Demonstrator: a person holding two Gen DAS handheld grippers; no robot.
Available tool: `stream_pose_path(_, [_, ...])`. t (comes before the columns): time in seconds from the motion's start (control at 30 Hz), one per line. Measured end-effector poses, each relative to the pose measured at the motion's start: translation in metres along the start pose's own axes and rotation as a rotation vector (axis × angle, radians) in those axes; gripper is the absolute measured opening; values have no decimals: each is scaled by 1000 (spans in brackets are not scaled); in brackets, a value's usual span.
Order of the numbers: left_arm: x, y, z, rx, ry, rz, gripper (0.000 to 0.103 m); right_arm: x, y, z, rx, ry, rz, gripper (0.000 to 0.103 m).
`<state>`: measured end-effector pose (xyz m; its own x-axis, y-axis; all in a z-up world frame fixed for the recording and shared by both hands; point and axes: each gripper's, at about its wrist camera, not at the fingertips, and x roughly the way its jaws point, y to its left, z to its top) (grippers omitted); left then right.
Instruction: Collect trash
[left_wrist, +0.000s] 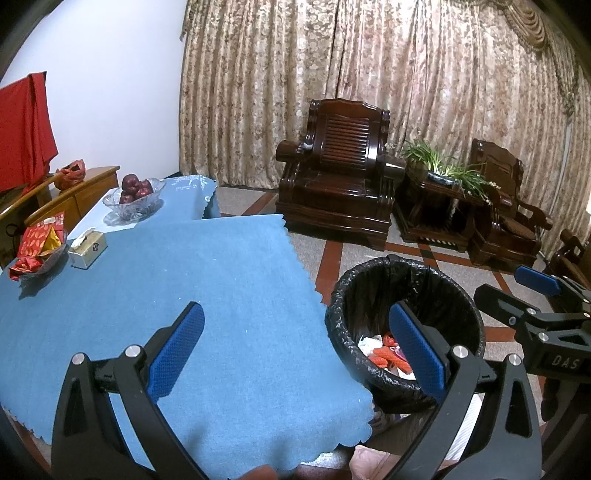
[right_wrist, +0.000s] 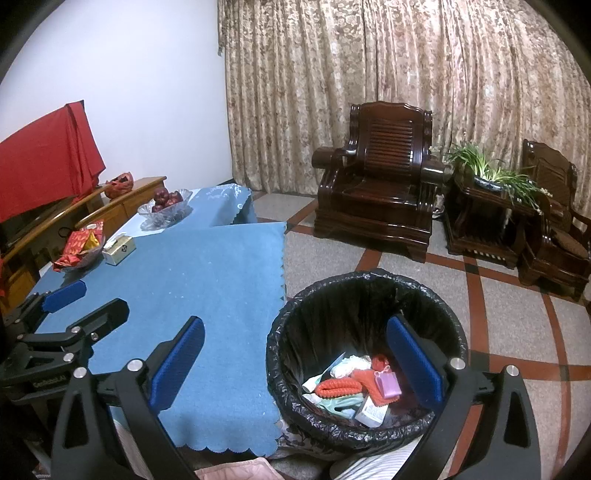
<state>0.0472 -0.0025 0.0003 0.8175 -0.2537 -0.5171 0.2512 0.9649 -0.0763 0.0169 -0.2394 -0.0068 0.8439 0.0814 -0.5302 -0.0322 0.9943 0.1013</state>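
In the left wrist view, the bin (left_wrist: 404, 328) at lower right hides most of its trash (left_wrist: 384, 350) behind its near rim and a blue finger pad (left_wrist: 417, 354). The right gripper (left_wrist: 532, 295) runs off the right edge. The red cloth (left_wrist: 24, 125) at upper left is cut by the frame edge, and the thing it drapes is covered. The print on the tissue box (left_wrist: 86, 247) is too small to read. A pink fabric (left_wrist: 369, 461) at the bottom edge is blurred, unidentifiable.
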Motion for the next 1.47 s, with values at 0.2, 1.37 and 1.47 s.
stream_pose_path(0.2, [-1,0,0,1,1,0,97,1,0,0,1,1,-1,97])
stream_pose_path(1.37, [-1,2,-2,5,11,4,97,2,-4,-3,3,8,-1,97])
stream_pose_path(1.47, [-2,4,-9,4,17,3,97,2,-4,-3,2,9,-1,97])
